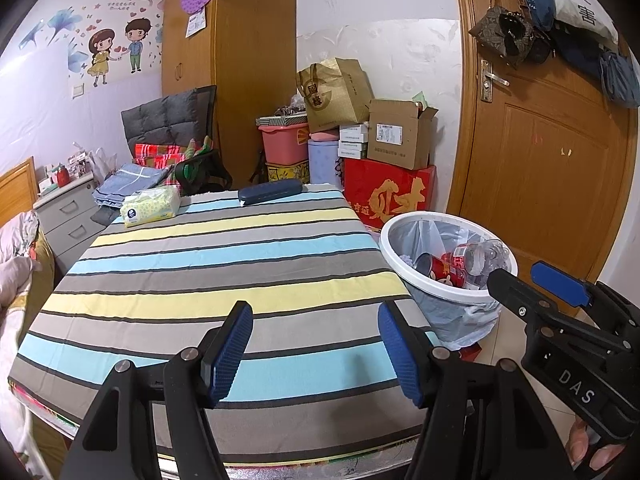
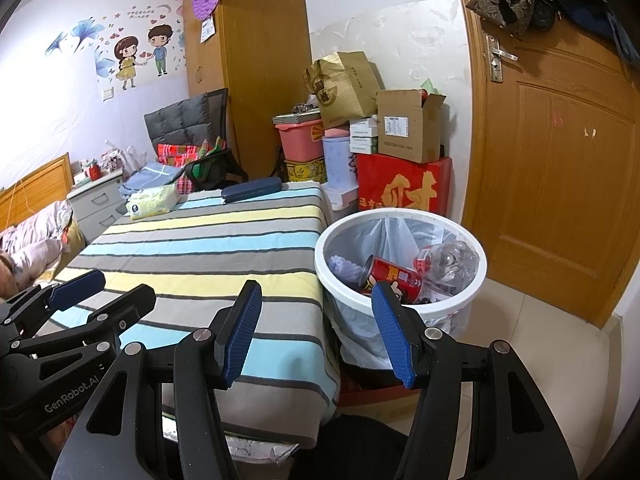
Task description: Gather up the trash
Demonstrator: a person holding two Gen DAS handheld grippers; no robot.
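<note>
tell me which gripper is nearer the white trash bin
Right. The right gripper sits at the white trash bin, one finger overlapping its rim; the left gripper hovers over the striped table beside it.

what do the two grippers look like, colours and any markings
Both are black plastic frames with silver rivets and two fingers carrying ribbed blue pads. The left gripper reads "GenRobot.AI" on its side, the right gripper "DAS". No cables or sleeves show.

Black hand-held gripper point(image 1: 316, 350), blue ribbed pads point(image 1: 234, 350)
</note>
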